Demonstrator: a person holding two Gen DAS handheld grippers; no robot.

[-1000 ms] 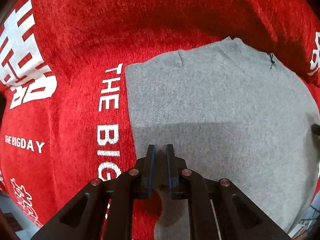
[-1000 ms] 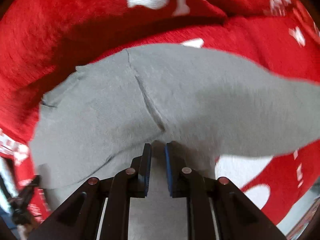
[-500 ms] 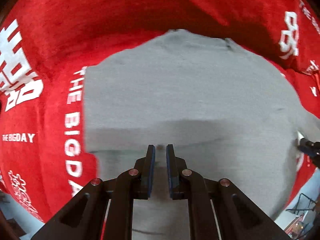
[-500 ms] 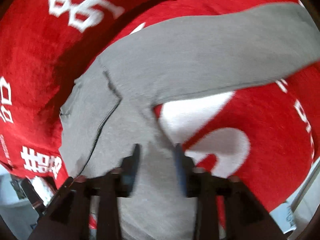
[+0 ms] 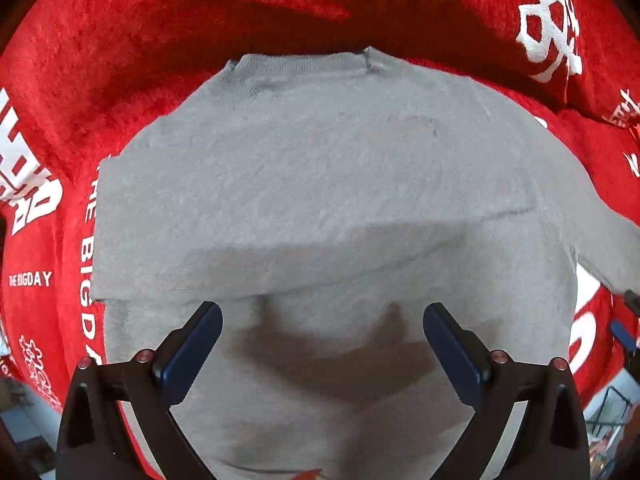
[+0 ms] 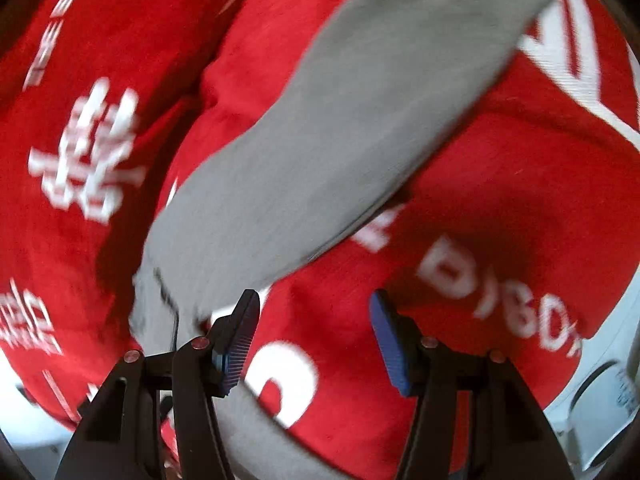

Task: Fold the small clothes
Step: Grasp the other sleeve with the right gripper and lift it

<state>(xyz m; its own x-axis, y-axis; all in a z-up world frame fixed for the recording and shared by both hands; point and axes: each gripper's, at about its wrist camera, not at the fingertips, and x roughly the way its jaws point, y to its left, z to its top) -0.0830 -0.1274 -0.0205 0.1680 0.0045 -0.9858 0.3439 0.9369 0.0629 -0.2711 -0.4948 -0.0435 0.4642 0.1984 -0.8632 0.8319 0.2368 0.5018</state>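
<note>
Grey sweater (image 6: 340, 132) and red blanket (image 6: 500, 208) lettering blurred.

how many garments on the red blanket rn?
1. One gray sweater lies partly folded on the red blanket, collar at the far side; its sleeve stretches out to the right. Anything beneath it would be hidden.

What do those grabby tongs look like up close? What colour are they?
Both tongs are black plastic frames with open triangle-shaped cut-outs and small round coppery screws at the joints. The left tongs end in two smooth dark blue pads. The right tongs have brighter blue pads with fine ridges. No cables or sleeves show.
</note>
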